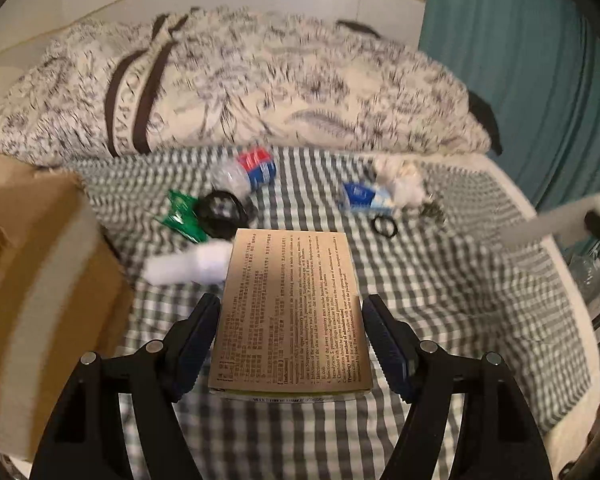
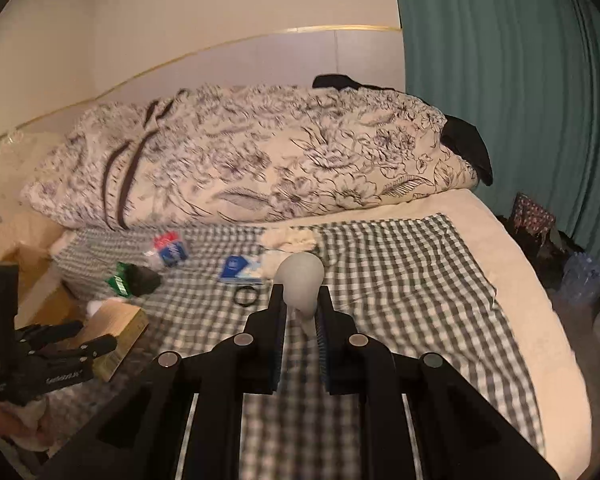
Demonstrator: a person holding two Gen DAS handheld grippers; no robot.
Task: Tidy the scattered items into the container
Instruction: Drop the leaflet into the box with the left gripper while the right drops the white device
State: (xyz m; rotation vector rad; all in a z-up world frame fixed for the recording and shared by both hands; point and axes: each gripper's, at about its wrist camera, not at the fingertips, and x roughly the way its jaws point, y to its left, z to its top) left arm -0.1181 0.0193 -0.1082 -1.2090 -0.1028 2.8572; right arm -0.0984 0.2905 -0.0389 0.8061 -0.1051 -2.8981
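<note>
A home bedroom: a bed [image 2: 500, 248] with a checked sheet [image 2: 400, 264], a floral duvet [image 2: 280, 152] bunched at its far side, and a teal curtain [image 2: 500, 60] beside it

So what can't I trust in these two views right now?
- Inside of the brown cardboard box: cut off by the left edge in both views.
- Small white object, left wrist view: blurred, half behind the held tan printed carton.
- Dark bits beside the black ring: too small.
</note>
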